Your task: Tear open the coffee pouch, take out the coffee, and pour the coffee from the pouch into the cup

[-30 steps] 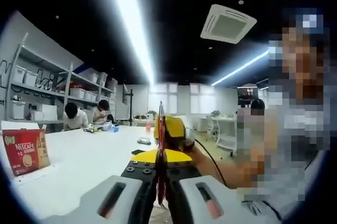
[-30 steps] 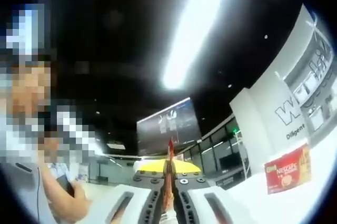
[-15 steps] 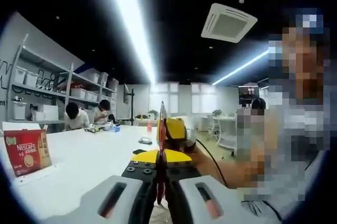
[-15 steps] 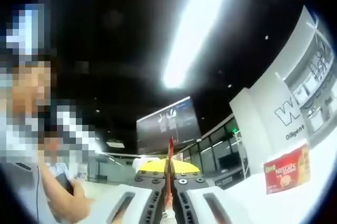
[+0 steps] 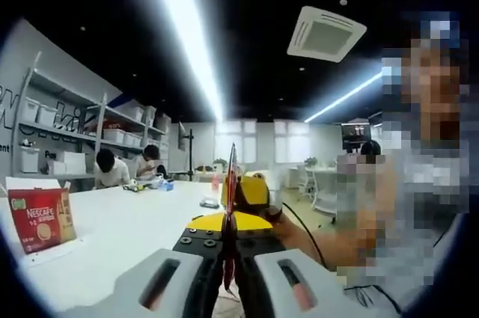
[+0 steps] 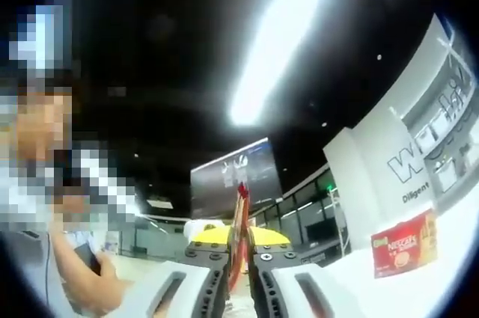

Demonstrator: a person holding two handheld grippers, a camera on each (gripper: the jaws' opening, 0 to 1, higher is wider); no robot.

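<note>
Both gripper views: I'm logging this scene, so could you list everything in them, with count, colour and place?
Coffee pouch: one, red, seen edge-on, pinched between both grippers' jaws.
Coffee box: one, red, standing on the table at the left gripper view's left edge.
Table: one, white, below the grippers.
Shelves: one rack, white, holding white bins, along the wall.
Seated people: two, at the table's far end.
Ceiling vent: one, white, overhead.
Left gripper: one, white and black.
Right gripper: one, white and black, yellow-fronted.

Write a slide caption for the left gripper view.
Left gripper pinches an upright coffee pouch edge-on above a white table, red coffee box at left.
</note>
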